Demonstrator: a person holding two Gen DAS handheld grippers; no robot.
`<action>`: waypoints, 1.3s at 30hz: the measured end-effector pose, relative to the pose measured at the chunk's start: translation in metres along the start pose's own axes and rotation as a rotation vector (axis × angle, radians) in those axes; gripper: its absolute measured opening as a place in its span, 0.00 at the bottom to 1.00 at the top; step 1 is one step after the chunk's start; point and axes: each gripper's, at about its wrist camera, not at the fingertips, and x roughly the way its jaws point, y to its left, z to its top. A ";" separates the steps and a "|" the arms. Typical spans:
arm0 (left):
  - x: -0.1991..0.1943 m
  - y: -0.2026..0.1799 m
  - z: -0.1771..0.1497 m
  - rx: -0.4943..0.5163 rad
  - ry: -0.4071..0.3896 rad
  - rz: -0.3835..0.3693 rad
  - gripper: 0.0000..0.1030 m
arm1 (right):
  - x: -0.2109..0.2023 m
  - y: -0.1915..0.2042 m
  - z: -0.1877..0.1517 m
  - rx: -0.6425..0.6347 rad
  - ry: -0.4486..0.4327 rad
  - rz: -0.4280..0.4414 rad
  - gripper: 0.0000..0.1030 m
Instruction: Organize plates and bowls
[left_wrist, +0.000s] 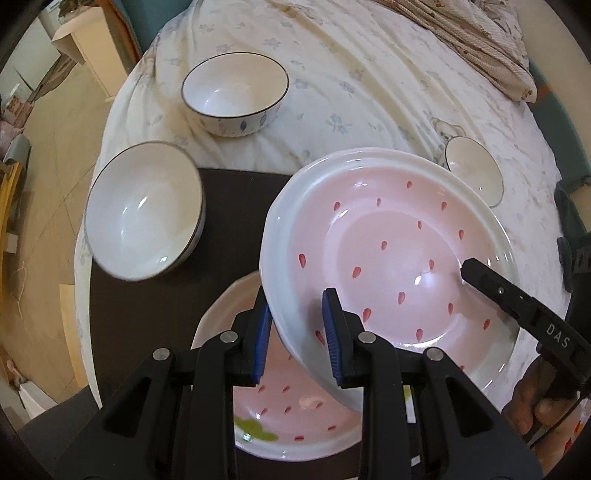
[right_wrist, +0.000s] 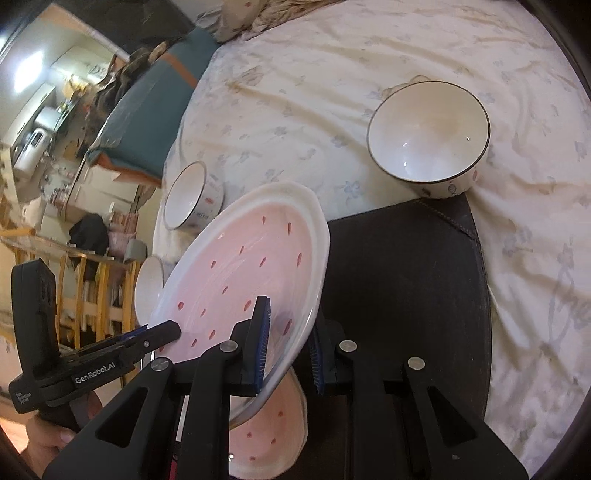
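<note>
A pink plate with red drops and a white rim (left_wrist: 391, 254) is held tilted in the air between both grippers; it also shows in the right wrist view (right_wrist: 243, 280). My left gripper (left_wrist: 297, 332) is shut on its left rim. My right gripper (right_wrist: 288, 347) is shut on the opposite rim, and its finger shows in the left wrist view (left_wrist: 495, 284). A second pink plate (left_wrist: 288, 413) lies flat on the dark mat (left_wrist: 147, 317) right below; the right wrist view shows it too (right_wrist: 273, 432).
White bowls with dark rims stand around: a stacked one at the mat's left (left_wrist: 144, 210), one on the bedsheet behind (left_wrist: 234, 92), a small one at the right (left_wrist: 474, 168). The floral sheet (left_wrist: 369, 74) covers the surface. Floor and furniture lie beyond the left edge.
</note>
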 end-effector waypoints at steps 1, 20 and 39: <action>-0.002 0.002 -0.005 0.000 -0.004 0.002 0.23 | -0.001 0.002 -0.002 -0.007 0.003 0.000 0.21; -0.004 0.054 -0.078 0.011 0.027 -0.044 0.23 | 0.008 0.031 -0.078 -0.058 0.080 -0.003 0.21; 0.012 0.071 -0.090 0.005 0.047 -0.073 0.23 | 0.038 0.013 -0.108 0.031 0.162 -0.010 0.21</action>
